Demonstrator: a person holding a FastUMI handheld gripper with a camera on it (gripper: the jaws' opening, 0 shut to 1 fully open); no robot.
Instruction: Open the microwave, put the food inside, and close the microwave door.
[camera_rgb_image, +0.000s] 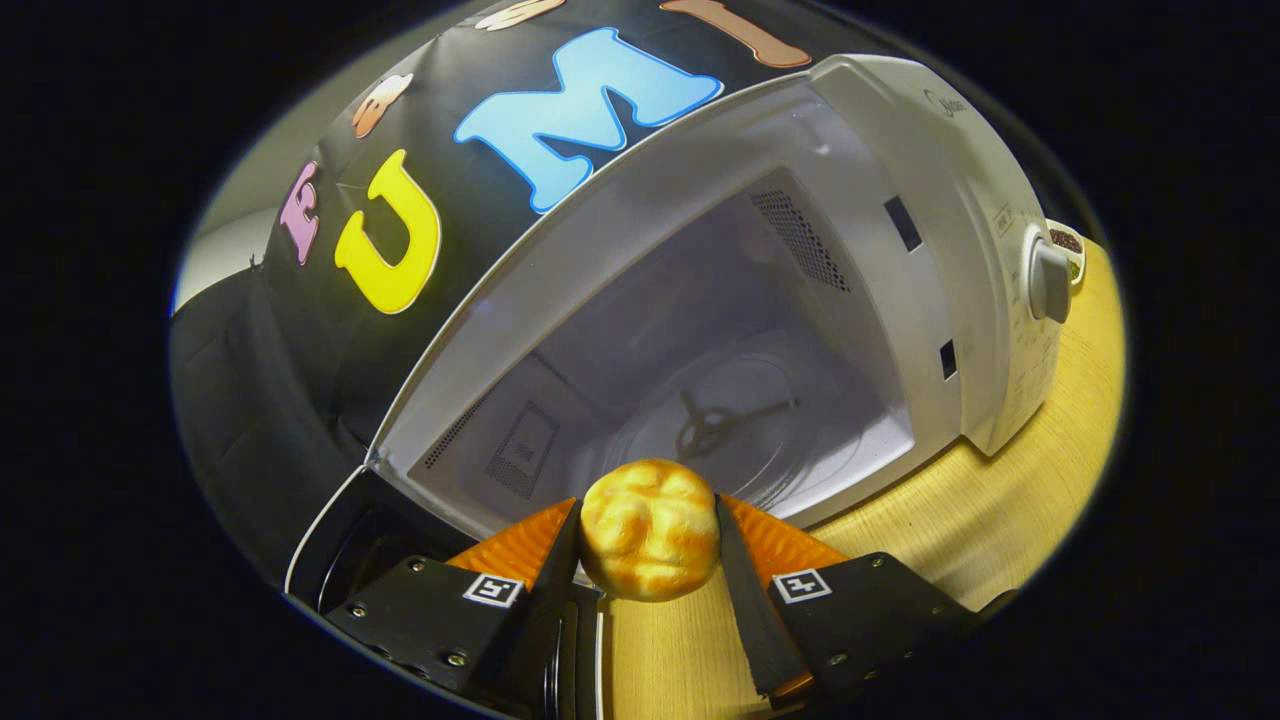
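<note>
A golden bread roll (650, 528) is pinched between my two fingers, and the gripper (648, 532) is shut on it. Just ahead stands a white microwave (930, 200) with its cavity open. Inside, a glass turntable (745, 430) lies on the cavity floor, beyond the roll. The door (345, 540) hangs open to the left of the fingers, seen edge-on. The roll sits at the cavity's front lip, held above the wooden table (1010, 500).
The microwave's control panel with a round knob (1048, 282) faces right of the cavity. A small bowl (1068, 250) of dark bits stands behind the knob on the table. Bare wooden tabletop runs under and to the right of the fingers.
</note>
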